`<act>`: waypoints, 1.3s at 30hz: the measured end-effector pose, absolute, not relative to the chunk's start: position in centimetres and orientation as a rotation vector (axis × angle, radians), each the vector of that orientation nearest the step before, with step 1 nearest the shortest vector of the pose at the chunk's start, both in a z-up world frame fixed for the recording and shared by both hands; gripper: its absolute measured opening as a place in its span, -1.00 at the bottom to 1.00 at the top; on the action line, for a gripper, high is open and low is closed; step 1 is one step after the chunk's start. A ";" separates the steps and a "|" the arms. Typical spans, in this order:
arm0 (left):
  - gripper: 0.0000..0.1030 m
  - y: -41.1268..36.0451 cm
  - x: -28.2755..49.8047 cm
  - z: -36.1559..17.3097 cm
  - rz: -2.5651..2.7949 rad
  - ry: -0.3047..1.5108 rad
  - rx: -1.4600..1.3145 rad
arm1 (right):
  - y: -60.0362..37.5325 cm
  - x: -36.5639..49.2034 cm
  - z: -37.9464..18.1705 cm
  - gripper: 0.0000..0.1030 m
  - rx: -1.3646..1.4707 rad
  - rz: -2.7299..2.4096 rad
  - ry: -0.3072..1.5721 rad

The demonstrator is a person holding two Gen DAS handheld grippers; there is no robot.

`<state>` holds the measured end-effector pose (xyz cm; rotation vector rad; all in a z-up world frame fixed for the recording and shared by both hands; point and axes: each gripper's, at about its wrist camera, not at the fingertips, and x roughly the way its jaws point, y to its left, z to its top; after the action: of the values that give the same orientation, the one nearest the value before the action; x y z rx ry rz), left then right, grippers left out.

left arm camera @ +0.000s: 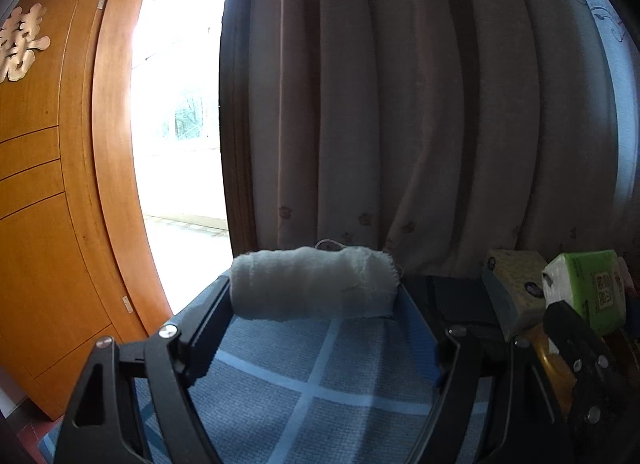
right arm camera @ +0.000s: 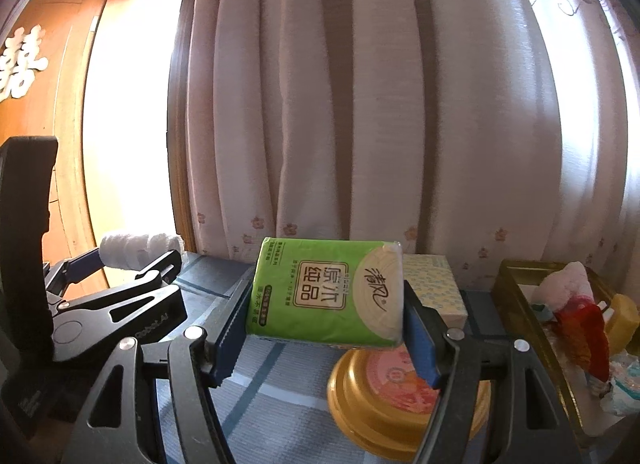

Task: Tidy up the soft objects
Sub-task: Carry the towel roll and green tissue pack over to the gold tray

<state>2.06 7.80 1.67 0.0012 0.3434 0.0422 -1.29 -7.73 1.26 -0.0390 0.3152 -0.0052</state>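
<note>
My left gripper (left arm camera: 314,296) is shut on a rolled white towel (left arm camera: 312,284) and holds it above the blue checked cloth (left arm camera: 312,376). The towel also shows in the right wrist view (right arm camera: 136,250), at the left with the left gripper (right arm camera: 132,264). My right gripper (right arm camera: 324,316) is shut on a green tissue pack (right arm camera: 326,292) and holds it above the table. The pack also shows in the left wrist view (left arm camera: 592,288), at the far right.
A pale patterned tissue box (right arm camera: 436,288) stands behind the green pack. A round gold tin (right arm camera: 384,396) lies below it. A gold tray (right arm camera: 516,284) at the right holds soft items. Curtains (right arm camera: 360,104) hang behind; a wooden door (left arm camera: 52,184) is at left.
</note>
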 end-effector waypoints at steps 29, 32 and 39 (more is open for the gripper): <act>0.54 0.7 -1.2 1.7 -0.100 0.340 0.027 | -15.0 -4.6 1.7 0.38 -0.034 -0.128 0.302; 0.54 -0.3 -1.4 1.5 -0.119 0.342 0.032 | -15.9 -5.2 1.8 0.38 -0.034 -0.146 0.297; 0.54 -2.0 -1.7 1.4 -0.156 0.356 0.021 | -18.5 -6.3 2.0 0.38 -0.021 -0.196 0.292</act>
<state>-1.74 -2.02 1.40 0.0212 0.3555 -0.1559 -6.35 -18.49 1.96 -0.0209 0.2921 -0.1962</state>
